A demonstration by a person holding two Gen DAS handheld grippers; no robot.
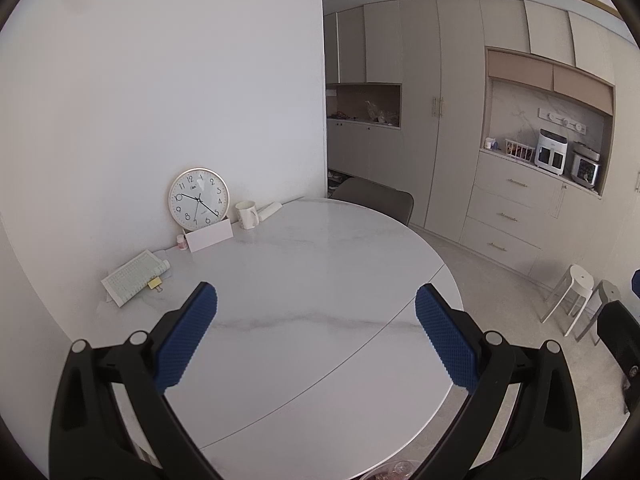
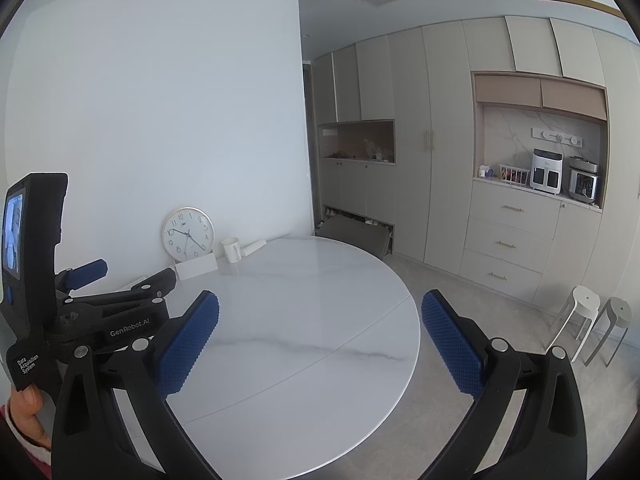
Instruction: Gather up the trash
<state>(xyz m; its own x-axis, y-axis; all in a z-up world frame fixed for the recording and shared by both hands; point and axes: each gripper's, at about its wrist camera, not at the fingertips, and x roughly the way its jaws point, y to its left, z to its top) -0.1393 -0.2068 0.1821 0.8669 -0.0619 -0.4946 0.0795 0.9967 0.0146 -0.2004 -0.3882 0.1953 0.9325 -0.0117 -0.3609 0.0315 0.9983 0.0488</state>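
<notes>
My left gripper is open and empty above the round white marble table. My right gripper is open and empty above the same table. The left gripper also shows in the right wrist view at the left, jaws apart. Loose items lie along the wall: a folded paper with a yellow clip, a small pink-topped bottle, a white card and a paper roll. A clear container edge shows at the bottom of the left wrist view.
A wall clock leans on the wall beside a white mug. A grey chair stands behind the table. Cabinets with appliances line the far wall. Two stools stand on the floor at right.
</notes>
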